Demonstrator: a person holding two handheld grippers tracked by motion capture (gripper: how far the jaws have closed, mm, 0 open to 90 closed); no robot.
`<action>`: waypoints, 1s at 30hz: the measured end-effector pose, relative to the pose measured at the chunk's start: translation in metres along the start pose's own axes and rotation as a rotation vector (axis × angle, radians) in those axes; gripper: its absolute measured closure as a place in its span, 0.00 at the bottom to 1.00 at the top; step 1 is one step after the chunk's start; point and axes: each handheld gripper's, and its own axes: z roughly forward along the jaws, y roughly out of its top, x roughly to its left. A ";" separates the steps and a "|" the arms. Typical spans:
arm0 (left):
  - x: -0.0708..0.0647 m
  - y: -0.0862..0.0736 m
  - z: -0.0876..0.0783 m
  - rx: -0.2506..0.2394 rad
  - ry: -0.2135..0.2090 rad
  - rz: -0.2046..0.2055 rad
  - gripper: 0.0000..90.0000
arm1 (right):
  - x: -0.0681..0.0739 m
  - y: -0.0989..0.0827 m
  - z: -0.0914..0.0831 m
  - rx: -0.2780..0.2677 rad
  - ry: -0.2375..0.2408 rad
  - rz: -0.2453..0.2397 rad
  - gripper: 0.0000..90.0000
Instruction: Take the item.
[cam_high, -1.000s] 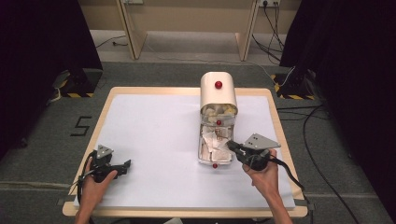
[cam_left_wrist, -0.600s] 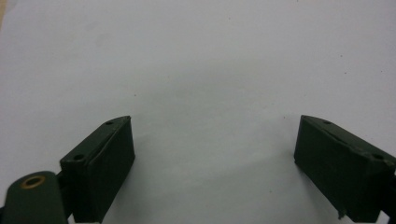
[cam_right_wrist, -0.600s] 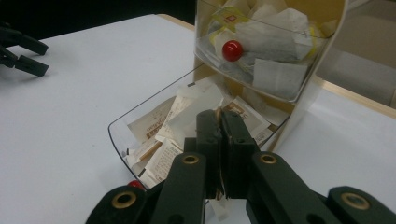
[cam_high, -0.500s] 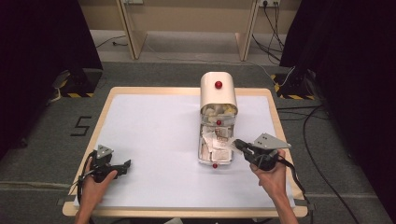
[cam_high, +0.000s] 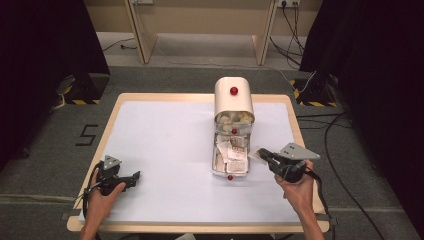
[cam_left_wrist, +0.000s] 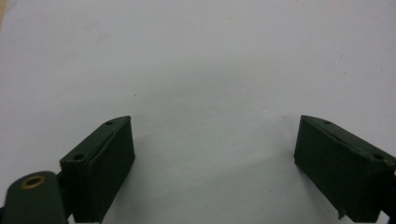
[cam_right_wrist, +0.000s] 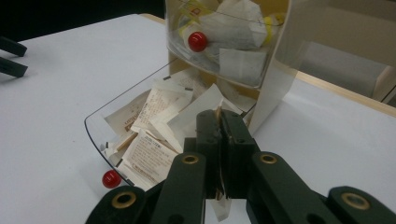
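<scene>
Right hand-held gripper (cam_right_wrist: 219, 126) withdrawn, perhaps clamping flat paper sachet (cam_right_wrist: 222, 207)

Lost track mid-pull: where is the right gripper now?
In the high view the right gripper sits on the table's right side, just right of the open drawer of sachets, its jaws shut on a sachet.

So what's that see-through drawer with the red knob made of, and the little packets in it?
The pulled-out clear drawer looks like glossy hard plastic: the white table shows through its curved wall. The small white printed packets look like thin matte paper, creased and flat. The round red knob is shiny, probably plastic.
</scene>
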 end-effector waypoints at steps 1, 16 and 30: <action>0.000 0.000 0.000 0.001 0.000 0.000 0.13 | -0.001 0.000 -0.001 0.001 -0.004 -0.001 0.97; 0.000 0.000 0.000 0.000 0.000 0.000 0.13 | -0.008 -0.005 -0.006 0.004 -0.021 0.018 0.97; 0.000 0.000 0.000 0.000 0.000 0.000 0.13 | -0.014 -0.012 -0.010 0.014 -0.041 0.030 0.97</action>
